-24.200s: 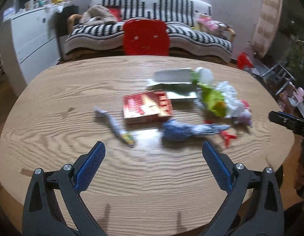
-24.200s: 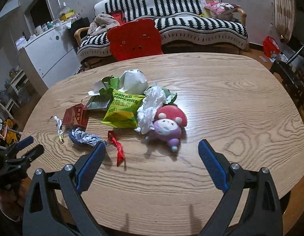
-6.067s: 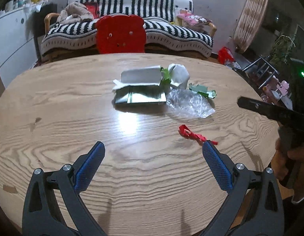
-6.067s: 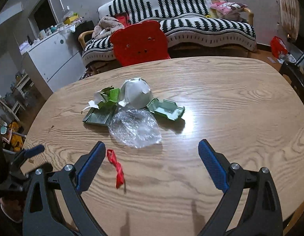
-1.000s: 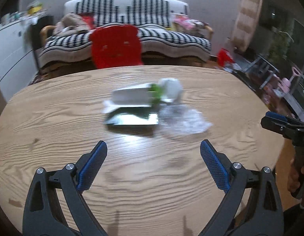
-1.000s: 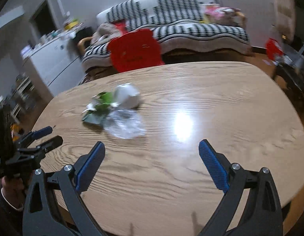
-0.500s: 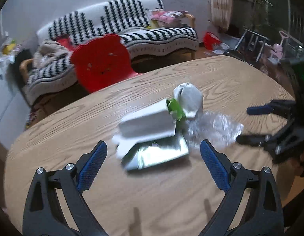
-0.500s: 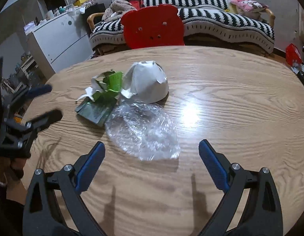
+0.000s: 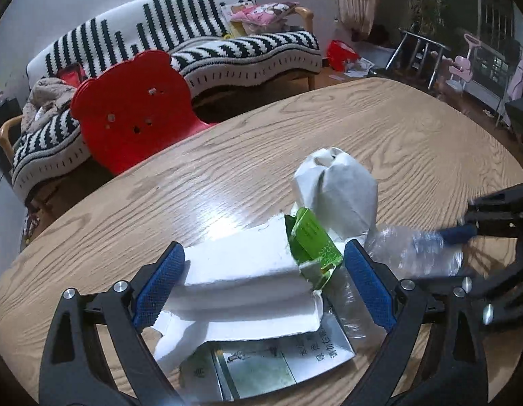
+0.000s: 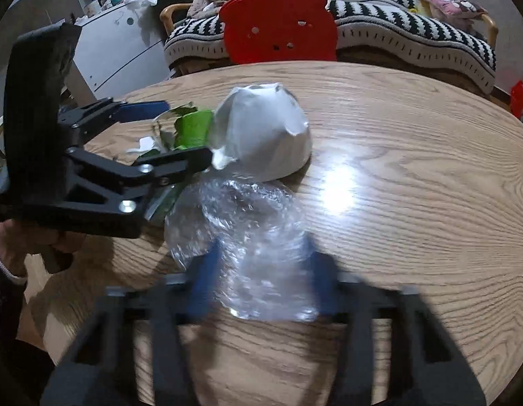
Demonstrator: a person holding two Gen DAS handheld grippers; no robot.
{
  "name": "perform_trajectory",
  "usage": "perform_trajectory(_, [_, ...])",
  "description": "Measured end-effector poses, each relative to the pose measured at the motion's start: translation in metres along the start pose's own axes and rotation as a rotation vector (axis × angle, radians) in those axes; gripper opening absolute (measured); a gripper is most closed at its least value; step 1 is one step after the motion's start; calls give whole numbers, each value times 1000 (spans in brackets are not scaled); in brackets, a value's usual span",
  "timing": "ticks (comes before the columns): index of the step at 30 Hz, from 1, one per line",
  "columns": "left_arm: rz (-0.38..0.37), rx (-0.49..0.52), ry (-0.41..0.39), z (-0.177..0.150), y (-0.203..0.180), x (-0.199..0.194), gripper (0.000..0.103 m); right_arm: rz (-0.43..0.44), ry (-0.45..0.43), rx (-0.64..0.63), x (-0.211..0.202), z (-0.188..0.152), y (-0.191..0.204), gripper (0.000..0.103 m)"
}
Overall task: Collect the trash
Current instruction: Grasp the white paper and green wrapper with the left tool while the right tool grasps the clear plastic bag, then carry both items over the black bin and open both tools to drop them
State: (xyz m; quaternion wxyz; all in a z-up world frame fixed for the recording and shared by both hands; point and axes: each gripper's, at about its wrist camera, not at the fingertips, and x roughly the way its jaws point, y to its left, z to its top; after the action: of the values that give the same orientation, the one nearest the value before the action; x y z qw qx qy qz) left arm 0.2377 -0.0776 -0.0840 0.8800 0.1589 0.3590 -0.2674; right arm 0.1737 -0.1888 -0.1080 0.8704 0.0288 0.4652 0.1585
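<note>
A pile of trash lies on the wooden table (image 9: pixel 413 128). My left gripper (image 9: pixel 261 277) is open, its blue pads on either side of a white torn carton (image 9: pixel 241 280) with a green wrapper (image 9: pixel 312 247) on it; a flat foil pack (image 9: pixel 278 362) lies under it. A white paper bowl (image 9: pixel 339 193) stands just beyond. My right gripper (image 10: pixel 258 280) is motion-blurred, its fingers close around a clear crumpled plastic bag (image 10: pixel 251 237). In the right wrist view the bowl (image 10: pixel 261 138) sits behind the bag and the left gripper (image 10: pixel 166 132) reaches in from the left.
A red bear-shaped chair (image 9: pixel 132 111) stands at the table's far edge, with a striped sofa (image 9: pixel 193 44) behind it. A white cabinet (image 10: pixel 119 47) is at the left in the right wrist view. The table's right half (image 10: pixel 430 176) is bare wood.
Both grippers have moved forward into the pile. The left one now straddles the white carton. The right one's fingers have narrowed around the clear plastic bag.
</note>
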Motion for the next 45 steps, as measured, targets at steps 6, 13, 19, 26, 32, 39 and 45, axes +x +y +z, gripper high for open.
perform_trajectory(6, [27, 8, -49, 4, -5, -25, 45, 4, -46, 15, -24, -2, -1, 10])
perform_trajectory(13, [86, -82, -106, 6, -3, -80, 33, 21, -128, 34, -73, -11, 8, 8])
perform_trajectory(19, [150, -214, -138, -7, 7, -130, 33, 26, -186, 53, -123, -26, 10, 8])
perform_trajectory(26, [98, -314, -170, -20, -20, -181, 33, -7, -251, 96, -190, -59, -8, 8])
perform_trajectory(32, [-17, -282, -160, -15, -92, -181, 33, -108, -281, 167, -245, -106, -57, 8])
perform_trajectory(39, [-232, -178, -177, 12, -213, -167, 33, -260, -311, 329, -312, -189, -156, 8])
perform_trajectory(45, [-407, -61, -145, 26, -333, -142, 33, -391, -317, 505, -362, -281, -236, 8])
